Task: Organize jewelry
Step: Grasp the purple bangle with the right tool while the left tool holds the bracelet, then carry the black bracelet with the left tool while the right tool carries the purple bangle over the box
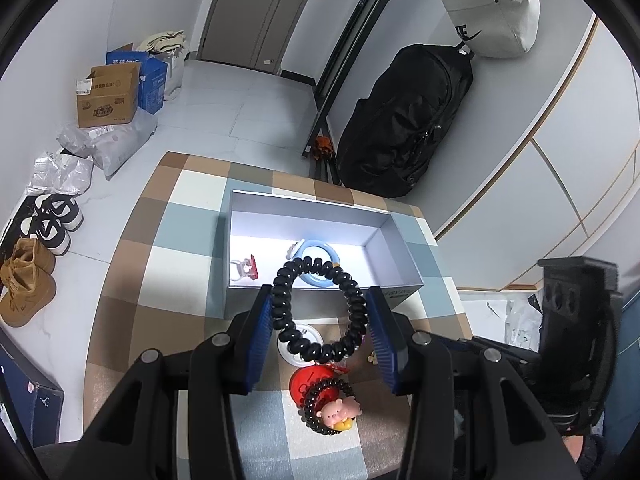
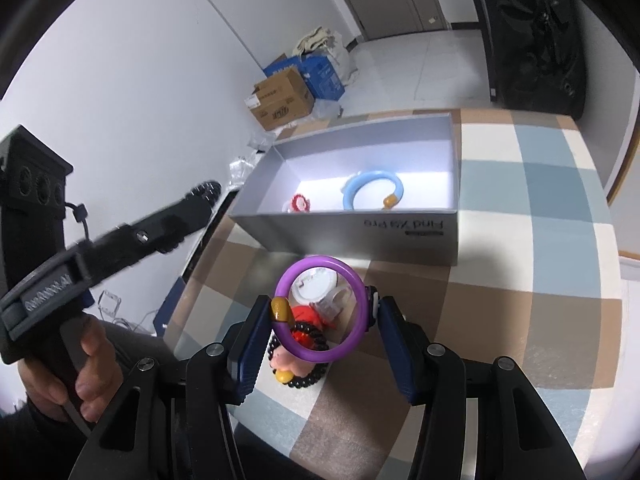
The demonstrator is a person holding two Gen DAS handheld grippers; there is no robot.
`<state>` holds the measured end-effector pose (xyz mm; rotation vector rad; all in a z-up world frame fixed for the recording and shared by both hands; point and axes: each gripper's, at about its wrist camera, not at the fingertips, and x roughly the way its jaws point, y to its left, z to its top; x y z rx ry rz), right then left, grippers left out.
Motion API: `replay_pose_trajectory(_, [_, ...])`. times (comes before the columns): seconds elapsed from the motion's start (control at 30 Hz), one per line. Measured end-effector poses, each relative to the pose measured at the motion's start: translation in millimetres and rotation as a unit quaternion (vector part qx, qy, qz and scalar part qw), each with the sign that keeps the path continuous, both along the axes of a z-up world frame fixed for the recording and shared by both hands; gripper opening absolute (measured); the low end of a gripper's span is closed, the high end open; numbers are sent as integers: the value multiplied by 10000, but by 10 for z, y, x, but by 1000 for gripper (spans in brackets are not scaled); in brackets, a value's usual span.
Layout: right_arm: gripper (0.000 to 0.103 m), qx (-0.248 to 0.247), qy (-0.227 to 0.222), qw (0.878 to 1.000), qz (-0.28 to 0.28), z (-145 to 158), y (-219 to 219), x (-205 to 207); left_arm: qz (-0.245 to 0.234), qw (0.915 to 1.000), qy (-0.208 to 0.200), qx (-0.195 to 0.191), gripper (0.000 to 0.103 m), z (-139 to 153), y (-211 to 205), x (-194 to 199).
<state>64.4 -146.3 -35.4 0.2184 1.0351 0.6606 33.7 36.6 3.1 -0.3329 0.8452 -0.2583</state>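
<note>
My left gripper (image 1: 320, 312) is shut on a black spiral hair tie (image 1: 352, 300), held above the table just short of the open white box (image 1: 308, 210). My right gripper (image 2: 324, 320) is shut on a purple bangle (image 2: 356, 280) with a yellow bead, held above the table in front of the box (image 2: 360, 236). Inside the box lie a light blue bangle (image 1: 326, 250) (image 2: 374, 180) and a red and white hair clip (image 1: 246, 268) (image 2: 298, 202). On the table below lie a second black spiral tie with a pink pig charm (image 1: 334, 410) (image 2: 288, 364), a red piece (image 1: 306, 380) and a white round piece (image 1: 304, 340).
The table wears a checked cloth (image 1: 160, 264) in brown, blue and white. Cardboard boxes (image 1: 108, 96), shoes (image 1: 28, 280) and a black backpack (image 1: 404, 120) stand on the floor around it. The left gripper shows at the left of the right wrist view (image 2: 120, 236).
</note>
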Motion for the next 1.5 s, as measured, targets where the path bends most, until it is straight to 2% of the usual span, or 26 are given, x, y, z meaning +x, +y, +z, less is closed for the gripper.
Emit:
replay_pose_trajectory(0.37, [53, 431, -432, 9973, -396, 294, -203, 88, 144, 9999, 53, 41, 40, -18, -58, 126])
replay_pose_trajectory(0.57, [53, 733, -404, 9943, -662, 365, -321, 227, 249, 9995, 175, -102, 40, -46, -75, 281])
replay_pose_trajectory(0.7, [53, 707, -371, 9946, -668, 366, -307, 394, 318, 9991, 243, -117, 40, -65, -95, 420])
replay_pose_trajectory(0.87, [53, 832, -207, 9938, -701, 318, -309, 576, 398, 9981, 408, -230, 40, -132, -71, 592])
replay_pose_trajectory(1.03, [53, 868, 2, 9937, -710, 215, -235, 746, 370, 9974, 597, -171, 40, -203, -92, 691])
replay_pose_trajectory(1.2, [53, 949, 257, 9920, -793, 119, -230, 915, 318, 9969, 711, 105, 40, -273, -120, 798])
replay_pose_trajectory(1.5, [53, 929, 527, 9903, -893, -1, -248, 1003, 228, 9962, 810, 212, 40, -323, -124, 829])
